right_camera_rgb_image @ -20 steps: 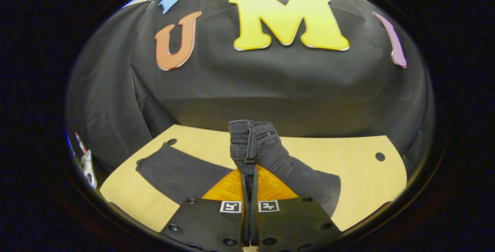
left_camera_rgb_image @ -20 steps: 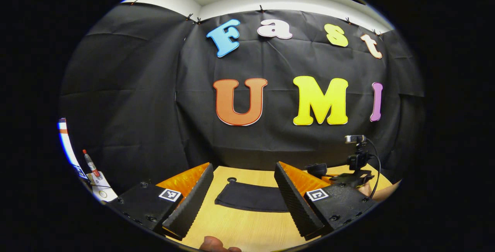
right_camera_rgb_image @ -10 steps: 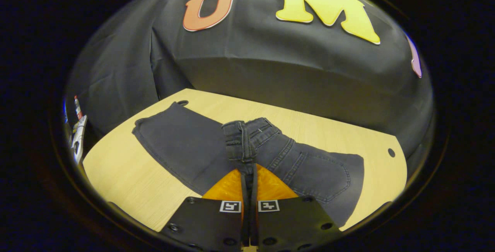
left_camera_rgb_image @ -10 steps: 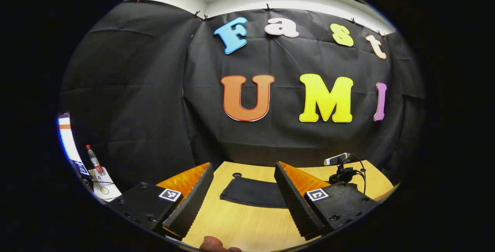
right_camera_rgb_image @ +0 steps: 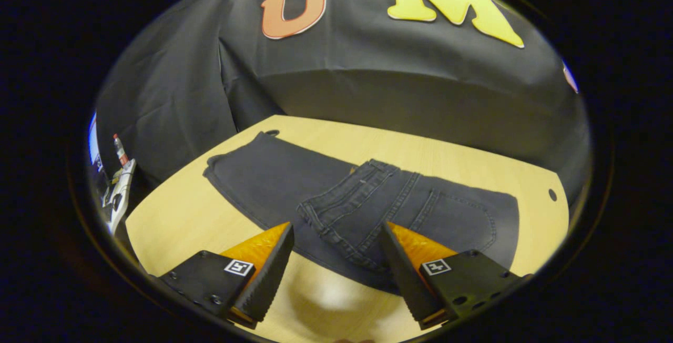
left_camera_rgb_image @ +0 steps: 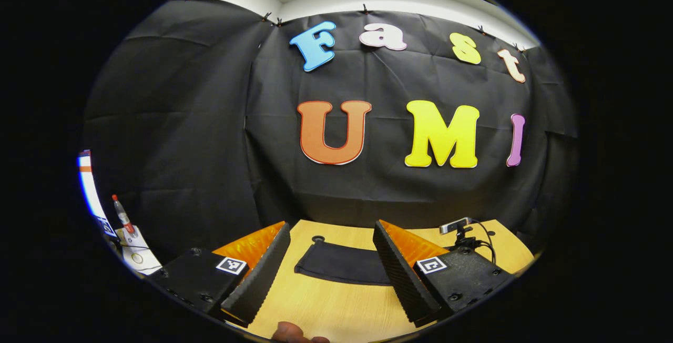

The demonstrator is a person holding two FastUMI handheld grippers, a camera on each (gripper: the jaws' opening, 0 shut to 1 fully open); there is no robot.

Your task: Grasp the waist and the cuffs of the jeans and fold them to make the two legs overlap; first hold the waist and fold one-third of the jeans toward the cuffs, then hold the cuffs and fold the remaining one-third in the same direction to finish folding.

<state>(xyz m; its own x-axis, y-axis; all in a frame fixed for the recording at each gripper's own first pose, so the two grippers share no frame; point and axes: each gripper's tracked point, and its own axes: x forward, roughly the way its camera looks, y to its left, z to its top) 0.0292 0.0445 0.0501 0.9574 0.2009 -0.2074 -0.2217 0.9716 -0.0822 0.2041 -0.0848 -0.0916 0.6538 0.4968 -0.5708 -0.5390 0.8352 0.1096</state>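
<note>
Although the waist [right_camera_rgb_image: 342, 209] now lies folded over the legs of the jeans [right_camera_rgb_image: 420, 211] on the table [right_camera_rgb_image: 173, 222], with the right gripper [right_camera_rgb_image: 336, 259] spread wide and empty just above it, the fold looks loosely laid and could spring back. The cuffs [left_camera_rgb_image: 336, 264] rest flat at the far left of the table, well apart from the left gripper [left_camera_rgb_image: 331, 269], which also gapes wide holding nothing. If it pinches only one layer there, the legs may slide apart and the last fold land crooked.
</note>
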